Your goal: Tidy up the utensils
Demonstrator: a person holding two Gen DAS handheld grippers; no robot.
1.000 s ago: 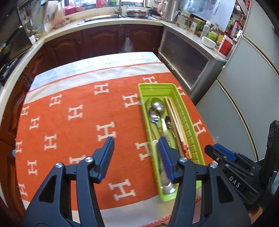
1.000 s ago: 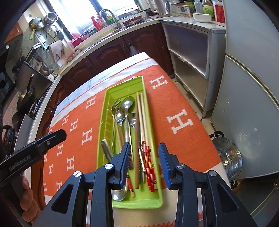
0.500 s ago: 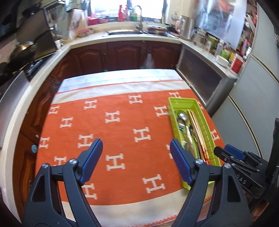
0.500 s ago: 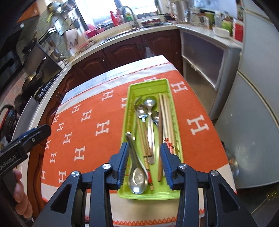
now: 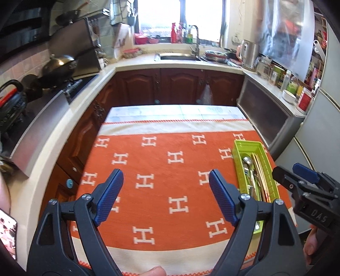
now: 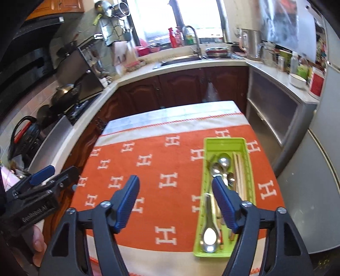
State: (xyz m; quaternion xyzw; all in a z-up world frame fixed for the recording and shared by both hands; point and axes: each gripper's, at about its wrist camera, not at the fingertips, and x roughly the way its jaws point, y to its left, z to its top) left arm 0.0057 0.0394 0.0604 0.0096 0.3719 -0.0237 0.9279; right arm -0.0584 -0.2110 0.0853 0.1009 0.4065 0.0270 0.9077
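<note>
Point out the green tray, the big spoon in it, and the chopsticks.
Green tray (image 6: pixel 225 141): right wrist view, far rim.
Big spoon (image 6: pixel 210 236): right wrist view, bowl.
Chopsticks (image 6: pixel 240 169): right wrist view, pale shafts.

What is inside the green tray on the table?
The green tray holds metal spoons, a fork and wooden chopsticks. The right gripper covers their middle parts.

- Daylight enters through the window (image 5: pixel 180 19) behind the sink; panes blown out white in both views.
- Counters and orange cloth (image 5: pixel 170 169) evenly lit, shadows soft and faint.
- Glare on the wok (image 5: pixel 59 63) and on the spoons (image 6: pixel 221 165) in the green tray (image 6: pixel 223 141).
- Strong fisheye bend: counter edges and fridge (image 6: pixel 318 169) curve, corners go black.
- Right wrist view softer, likely motion blur; shelf items at far right indistinct.
</note>
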